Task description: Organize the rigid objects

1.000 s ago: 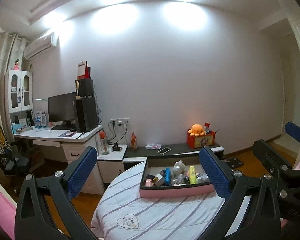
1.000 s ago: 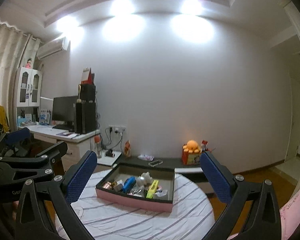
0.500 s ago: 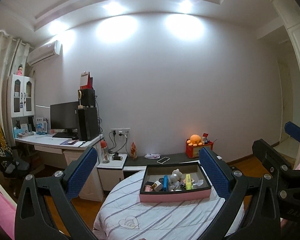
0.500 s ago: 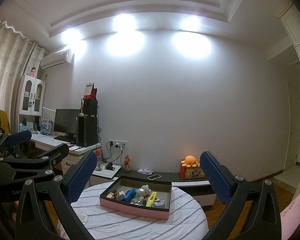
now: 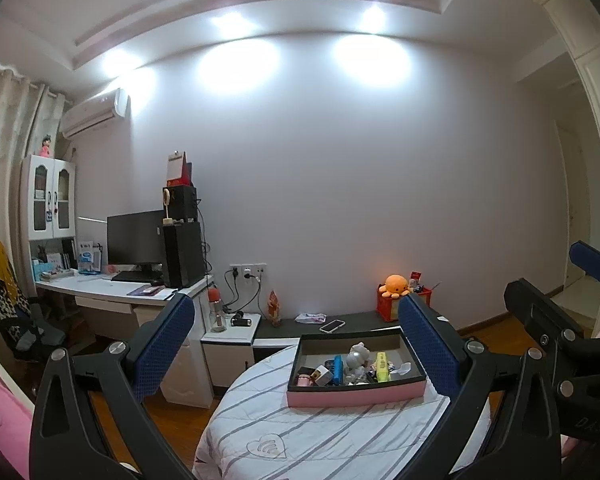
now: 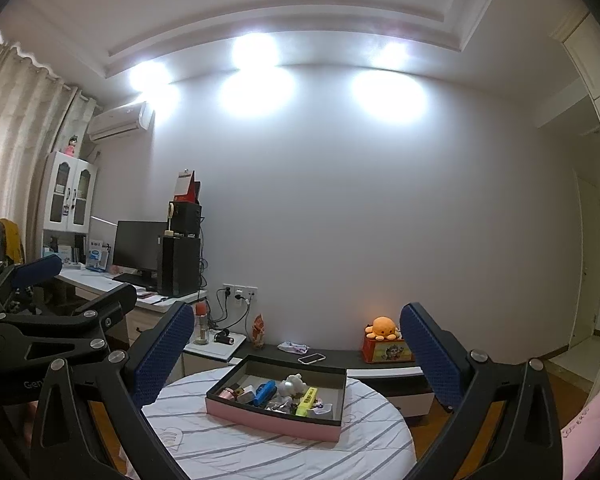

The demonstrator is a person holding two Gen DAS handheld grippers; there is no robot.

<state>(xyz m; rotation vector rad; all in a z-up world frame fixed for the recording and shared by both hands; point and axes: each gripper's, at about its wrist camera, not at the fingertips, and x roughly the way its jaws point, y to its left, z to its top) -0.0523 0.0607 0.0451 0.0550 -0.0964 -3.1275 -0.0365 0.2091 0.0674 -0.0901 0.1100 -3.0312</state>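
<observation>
A pink-sided tray [image 5: 356,395] [image 6: 274,419] with a dark inside stands on a round table [image 5: 320,440] [image 6: 260,452] under a striped white cloth. Inside lie several small objects: a blue bar [image 5: 337,368] [image 6: 265,392], a white figurine [image 5: 356,356] [image 6: 292,385], a yellow bar [image 5: 382,365] [image 6: 307,396]. My left gripper [image 5: 296,344] is open, held well back from the tray, with nothing between its blue pads. My right gripper [image 6: 294,352] is open too, also empty and far from the tray. Each gripper shows at the other view's edge.
A white desk [image 5: 112,292] with a monitor and black tower stands at left, a chair [image 5: 12,320] beside it. A low dark bench [image 5: 340,328] along the wall carries a phone, an orange plush [image 5: 396,285] on a red box. Wooden floor surrounds the table.
Both cameras have pulled back and tilted up: the tray and table look smaller and lower, and more ceiling shows. Both grippers stay open and empty.
</observation>
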